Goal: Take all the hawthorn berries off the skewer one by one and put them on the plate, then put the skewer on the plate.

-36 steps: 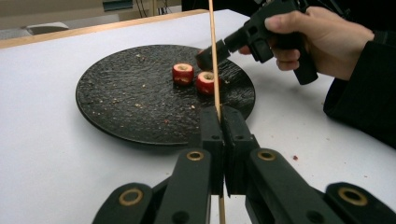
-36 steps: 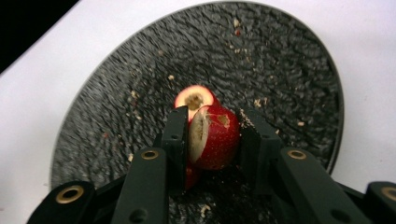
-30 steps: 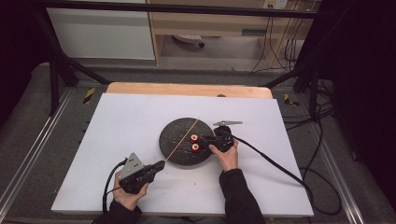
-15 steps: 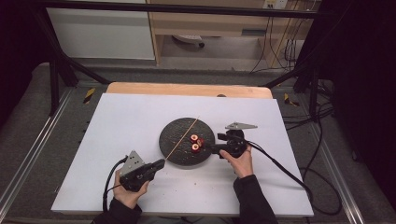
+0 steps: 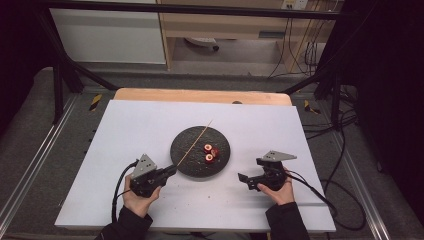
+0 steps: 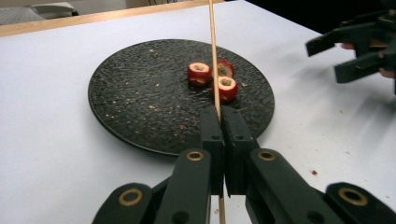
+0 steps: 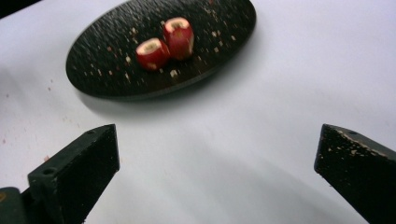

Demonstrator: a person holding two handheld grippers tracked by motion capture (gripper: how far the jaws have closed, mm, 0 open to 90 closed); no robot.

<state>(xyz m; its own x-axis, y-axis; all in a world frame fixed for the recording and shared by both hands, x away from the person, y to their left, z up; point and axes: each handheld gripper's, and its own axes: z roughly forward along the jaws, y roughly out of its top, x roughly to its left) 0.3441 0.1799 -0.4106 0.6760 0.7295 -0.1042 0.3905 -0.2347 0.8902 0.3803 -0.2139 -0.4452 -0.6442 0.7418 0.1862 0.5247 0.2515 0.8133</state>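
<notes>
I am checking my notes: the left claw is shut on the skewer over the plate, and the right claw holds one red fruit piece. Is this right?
Not quite. The right claw holds nothing: in the right gripper view its jaws stand wide open over bare table, and the fruit pieces lie on the plate. The left claw is indeed shut on the skewer.

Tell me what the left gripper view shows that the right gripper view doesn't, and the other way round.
Left gripper view alone: the wooden skewer clamped between the shut left gripper, a third fruit piece, and the right gripper off to the side. Right gripper view alone: its own jaws up close, wide apart with nothing between them, having just been opening. Shared: the black plate, red fruit pieces on it, and the white table.
</notes>
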